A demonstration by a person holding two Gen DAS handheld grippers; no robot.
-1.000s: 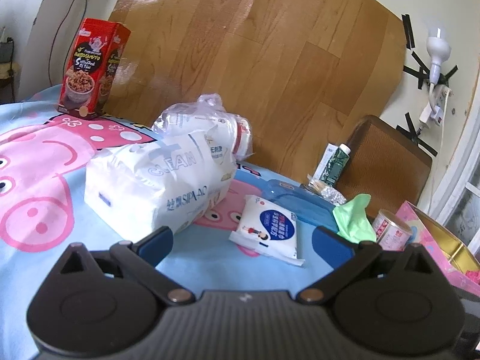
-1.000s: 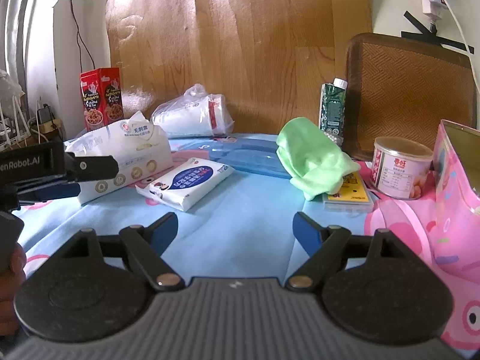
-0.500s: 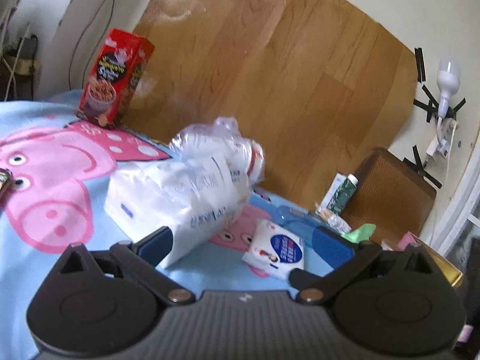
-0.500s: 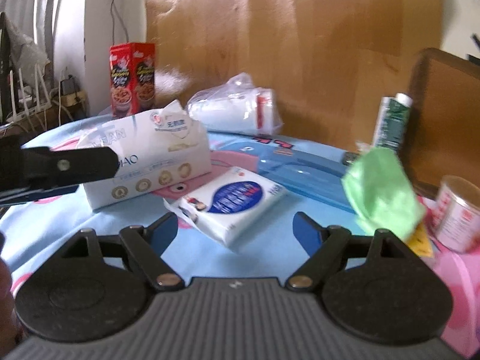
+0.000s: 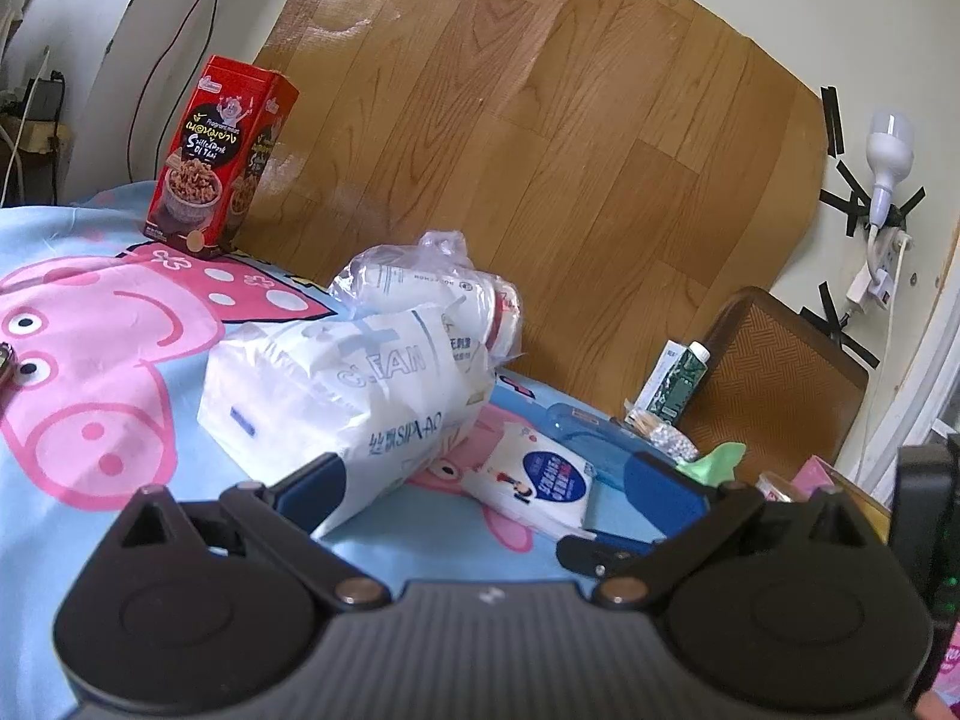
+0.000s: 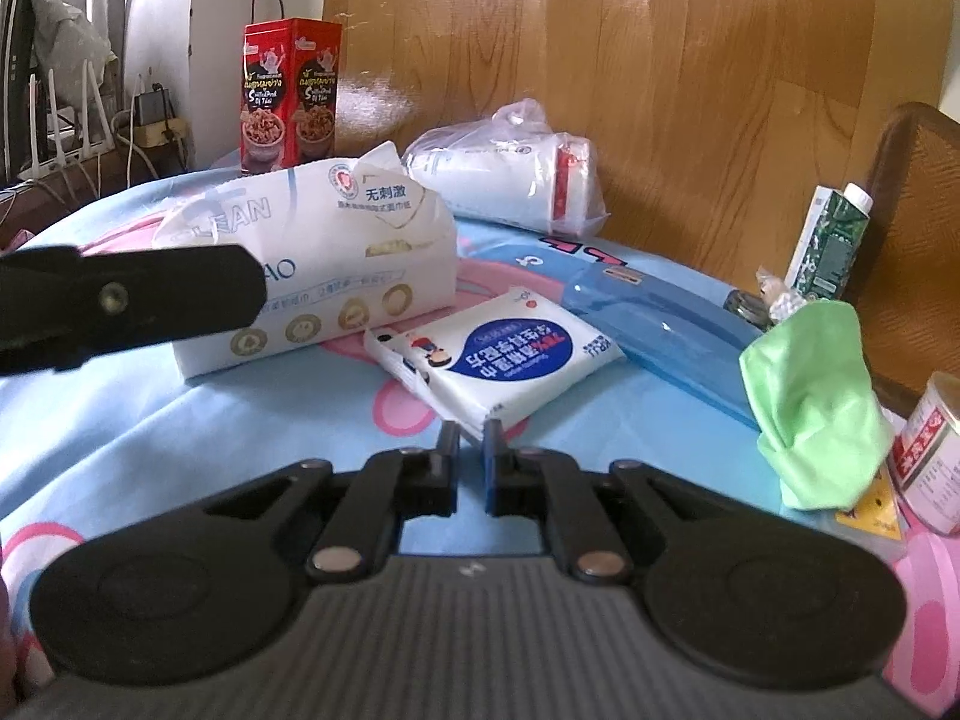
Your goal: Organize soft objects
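Tissue packs made up the soft things on the blue cartoon-pig cloth (image 6: pixel 180 420): a large white tissue pack (image 6: pixel 336 276) and, just beside it toward the green cloth, a small flat tissue packet (image 6: pixel 498 360) with a blue label. Behind the large pack lay a clear plastic bag (image 6: pixel 516 180) of white rolls, and further back stood a red snack box (image 6: pixel 291 93).

Only the right wrist view showed the green cloth (image 6: pixel 816 402) whole, bunched near a tin can (image 6: pixel 930 456), with a green carton (image 6: pixel 831 243) behind it. Only the left wrist view showed a lamp bulb (image 5: pixel 888 150) taped to the wall, well behind the large pack (image 5: pixel 348 390).

The right gripper (image 6: pixel 471 438) had its jaws almost together, a narrow gap left, holding nothing; its tips sat just before the near edge of the small packet, contact unclear. The left gripper (image 5: pixel 480 480) stood wide open and empty, the large pack's near corner at one finger and the small packet (image 5: pixel 534 486) between the fingers, further forward.
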